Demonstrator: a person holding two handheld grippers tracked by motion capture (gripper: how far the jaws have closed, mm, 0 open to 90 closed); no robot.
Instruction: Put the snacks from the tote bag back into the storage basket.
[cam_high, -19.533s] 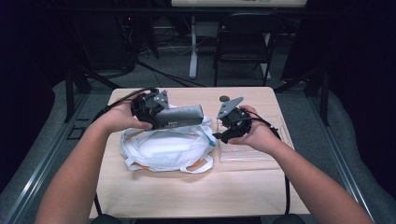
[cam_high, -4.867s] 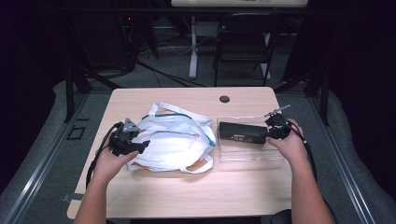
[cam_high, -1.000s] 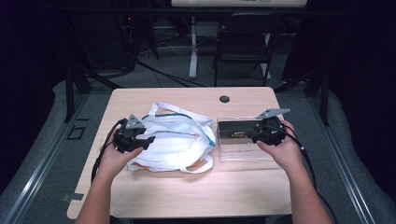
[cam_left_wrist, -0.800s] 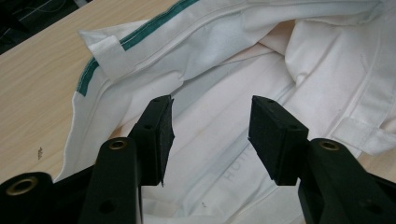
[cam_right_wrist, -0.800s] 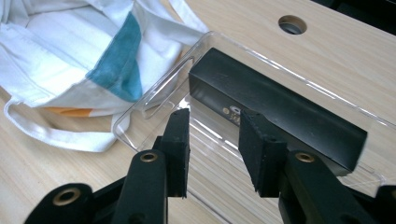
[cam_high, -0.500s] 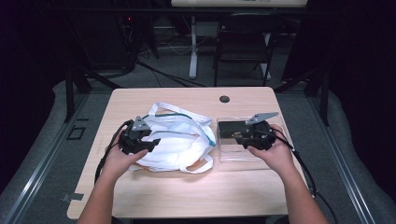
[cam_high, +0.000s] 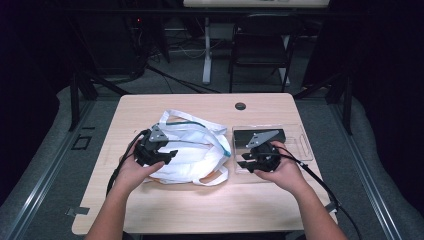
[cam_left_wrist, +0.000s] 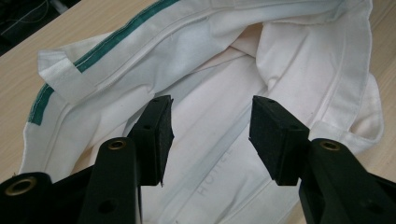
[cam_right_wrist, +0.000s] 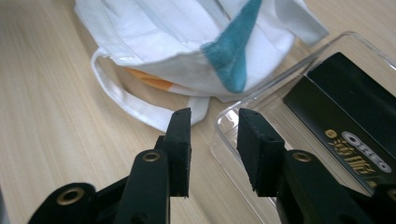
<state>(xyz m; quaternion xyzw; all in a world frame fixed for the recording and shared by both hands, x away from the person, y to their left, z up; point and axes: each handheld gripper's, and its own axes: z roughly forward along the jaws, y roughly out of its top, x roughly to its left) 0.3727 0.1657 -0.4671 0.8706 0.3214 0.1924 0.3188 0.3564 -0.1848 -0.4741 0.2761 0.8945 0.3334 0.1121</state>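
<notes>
Right tongs (cam_high: 246, 165) brought in from the clear tray's (cam_high: 299, 141) far end to its near corner beside the white bag (cam_high: 197, 150), just closing, nothing between. Left tongs (cam_left_wrist: 211, 135) released over the bag mid-counter (cam_high: 200, 205), as before. Black Oreo box (cam_right_wrist: 348, 109) lying in the tray.

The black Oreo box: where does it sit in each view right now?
High view: black Oreo box right of centre, in the clear tray, behind the right gripper.
Left gripper view: not in it.
Right gripper view: box at the right edge, inside the tray.
Shared landmark: the white cloth bag.
</notes>
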